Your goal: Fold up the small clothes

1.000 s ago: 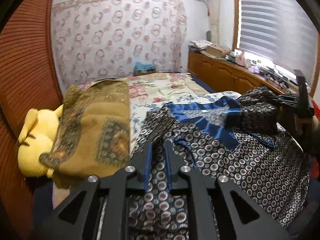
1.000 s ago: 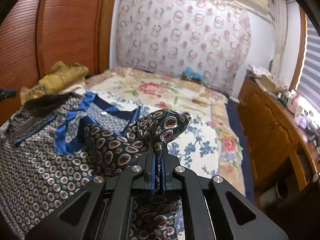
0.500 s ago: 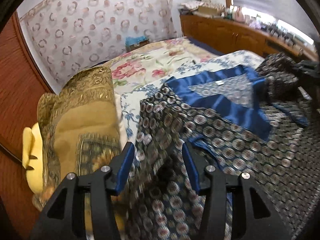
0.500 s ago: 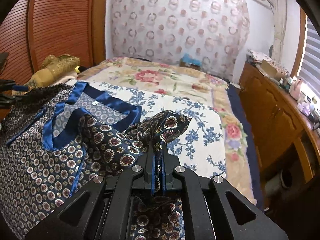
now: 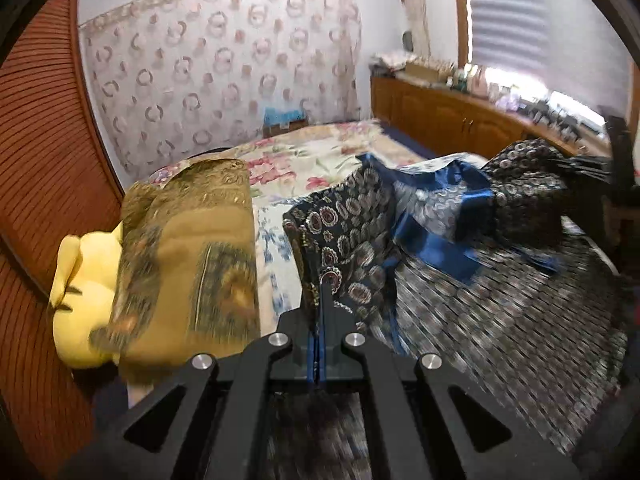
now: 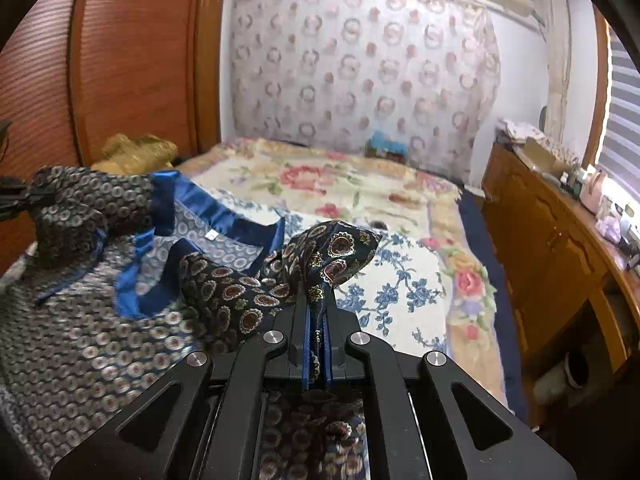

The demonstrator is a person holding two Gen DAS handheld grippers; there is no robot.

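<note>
A dark patterned garment with a blue satin collar lies on the bed; it also shows in the right wrist view. My left gripper is shut on the garment's left shoulder corner, which stands up bunched between the fingers. My right gripper is shut on the opposite shoulder corner, also lifted. Each gripper shows small at the edge of the other's view, the right one and the left one.
A floral bedspread covers the bed. A gold folded blanket and a yellow plush toy lie at the left by the wooden headboard. A wooden cabinet runs along the right under the window.
My left gripper, open half a second ago, has closed on the garment's left shoulder corner and lifted it. My right gripper has kept its hold on the other corner.
</note>
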